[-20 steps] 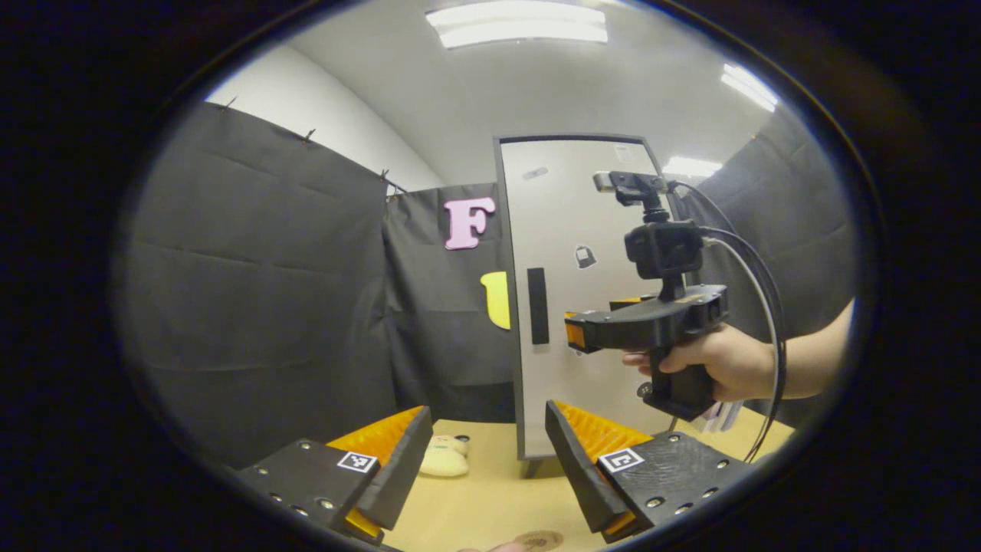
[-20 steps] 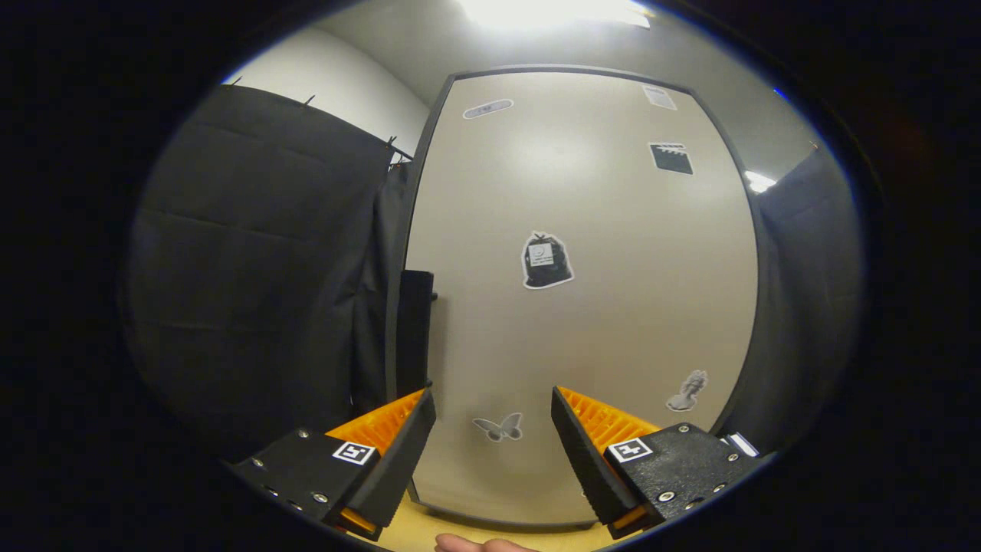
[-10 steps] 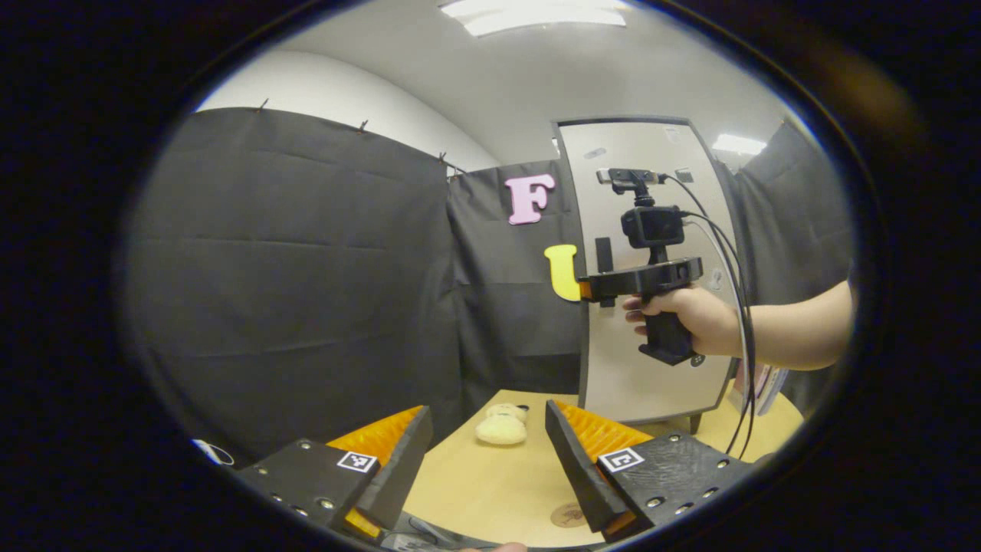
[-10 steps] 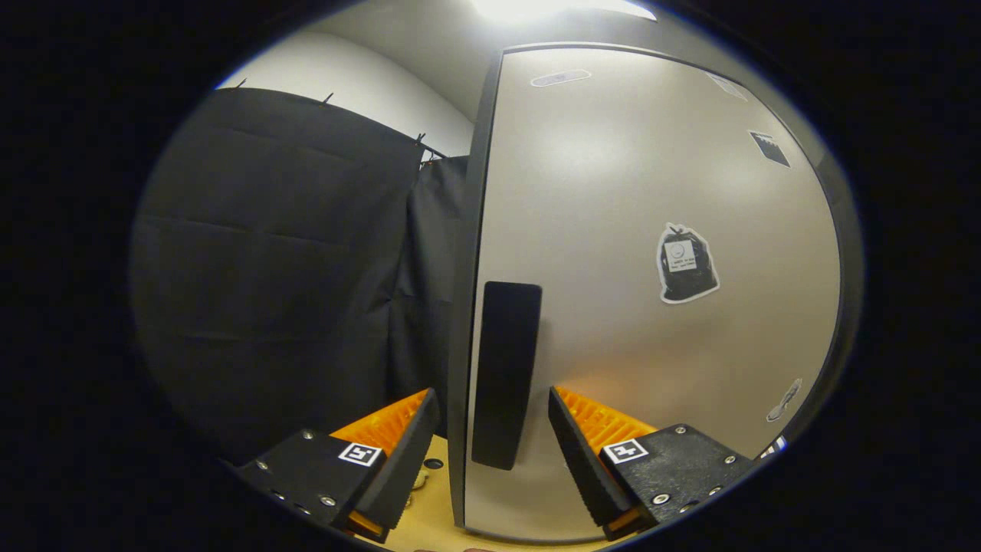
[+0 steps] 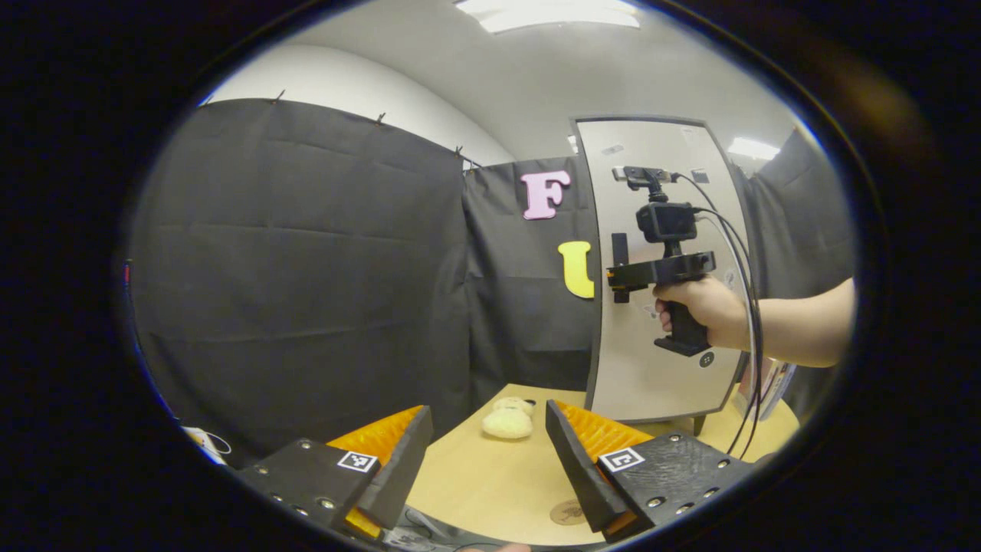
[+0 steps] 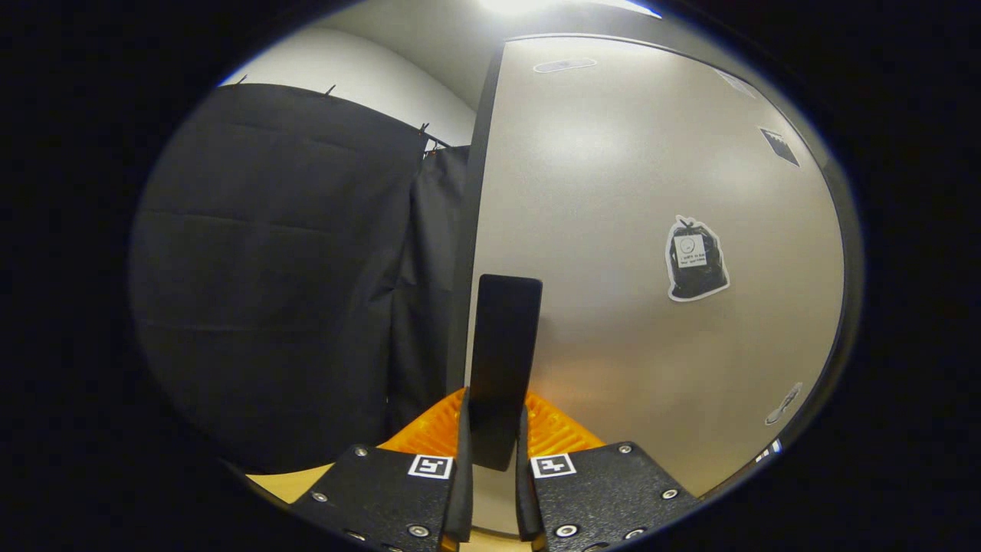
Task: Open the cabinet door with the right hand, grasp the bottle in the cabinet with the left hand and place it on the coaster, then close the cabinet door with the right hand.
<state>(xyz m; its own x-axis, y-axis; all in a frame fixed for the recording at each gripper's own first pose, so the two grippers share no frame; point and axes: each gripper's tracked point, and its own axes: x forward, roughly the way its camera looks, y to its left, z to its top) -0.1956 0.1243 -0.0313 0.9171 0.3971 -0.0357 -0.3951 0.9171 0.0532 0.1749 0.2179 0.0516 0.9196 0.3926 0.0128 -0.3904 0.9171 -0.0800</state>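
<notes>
The tall grey cabinet door [image 6: 628, 322] stands close in front in the right gripper view, its black upright handle [image 6: 502, 360] near the door's left edge. My right gripper [image 6: 493, 452] is shut on the lower part of that handle, one finger on each side. In the left gripper view the same cabinet door [image 5: 659, 368] stands at the back right of the table, and a hand holds the right gripper [image 5: 619, 277] at the handle [image 5: 619, 247]. My left gripper [image 5: 487, 468] hangs open over the table, nothing between its fingers. A round brown coaster [image 5: 569, 512] lies just below its right finger.
A pale plush toy [image 5: 507, 420] lies on the light wooden table [image 5: 475, 483] left of the cabinet's foot. Black cloth walls close off the left and back. Cables hang from the right gripper down past the forearm [image 5: 797, 333].
My right gripper's fingers closed from open onto the door handle. The left gripper drew back a little, so the cabinet looks smaller and farther right.
</notes>
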